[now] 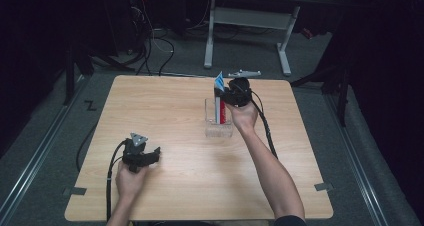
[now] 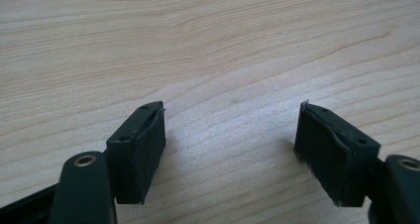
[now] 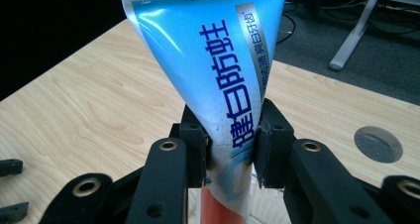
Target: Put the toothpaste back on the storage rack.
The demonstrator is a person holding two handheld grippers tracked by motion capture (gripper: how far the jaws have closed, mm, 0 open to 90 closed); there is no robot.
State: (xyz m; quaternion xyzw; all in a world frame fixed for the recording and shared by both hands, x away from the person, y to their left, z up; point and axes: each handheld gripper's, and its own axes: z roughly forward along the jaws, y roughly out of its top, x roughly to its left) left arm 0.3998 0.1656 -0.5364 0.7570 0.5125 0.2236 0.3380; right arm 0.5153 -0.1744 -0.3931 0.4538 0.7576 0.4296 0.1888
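At the lower left of the high view, the left claw is resting low over the bare tabletop, and the left gripper view is showing its jaws standing wide apart with nothing between them. Toward the centre of the frame, the clear holder is standing upright on the wood. Above it, just right of centre, the right claw is clamping the toothpaste tube, whose red lower part is sitting inside the holder while its blue crimped end is sticking up beyond the jaws. In the right gripper view the pads are pinching the tube low on its blue part, and the tube is leaning to one side. Judged risks: the soft tube is liable to buckle or slide between the pads; the lean could catch its lower end on the holder's rim; and, since the holder looks light and is unsupported by the idle left claw, a sideways push may tip or shift it.
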